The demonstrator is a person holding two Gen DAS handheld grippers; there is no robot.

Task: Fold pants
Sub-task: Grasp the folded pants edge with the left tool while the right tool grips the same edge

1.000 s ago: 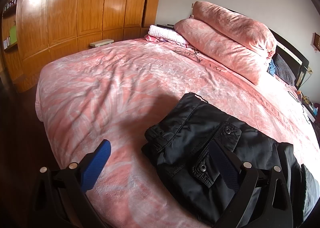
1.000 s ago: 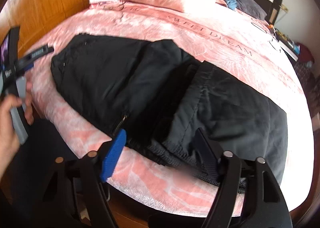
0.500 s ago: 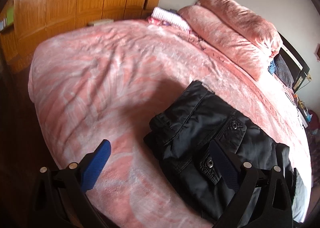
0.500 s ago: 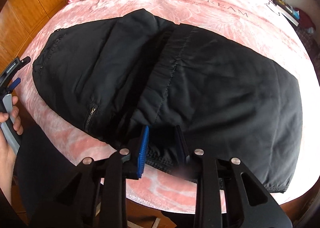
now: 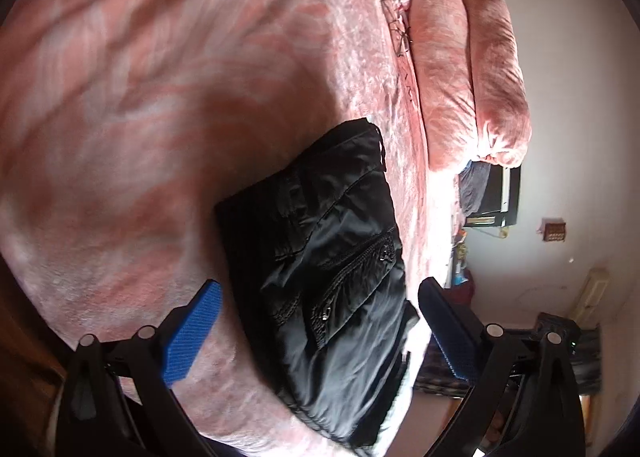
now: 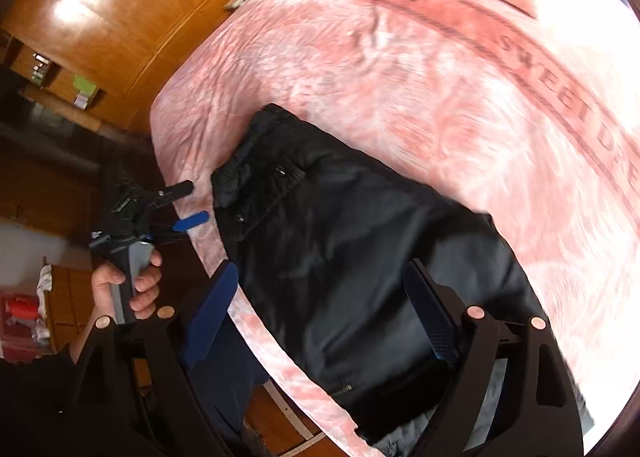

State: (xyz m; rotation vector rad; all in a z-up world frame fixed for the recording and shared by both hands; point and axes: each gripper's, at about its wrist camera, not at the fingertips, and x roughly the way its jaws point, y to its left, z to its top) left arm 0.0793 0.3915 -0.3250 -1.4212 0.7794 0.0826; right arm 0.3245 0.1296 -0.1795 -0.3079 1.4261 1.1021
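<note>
Pink patterned bedding point(image 5: 168, 105) covers the whole bed, with a wooden wardrobe point(image 6: 132, 17) beyond it and rolled pillows point(image 5: 472, 69) at about one o'clock in the left wrist view. On the near edge of the bed lie the black pants point(image 6: 360, 265), folded into a thick bundle, their snap pockets showing in the left view at five o'clock from centre.

The right gripper point(image 6: 320, 313) hangs over the bundle with its jaws spread wide; they have just been opening, and the pads press on nothing, though cloth lies below them. The left gripper point(image 5: 320, 329) is also spread wide and empty, poised near the pocket end at six o'clock; a hand point(image 6: 128, 285) holds it at the bed's edge.

The cloth looks like padded, slightly shiny nylon: light, soft, probably slippery and springy, so the layers may slide or puff open. A pinch through all layers at the seamed edge or waistband would likely hold best.
</note>
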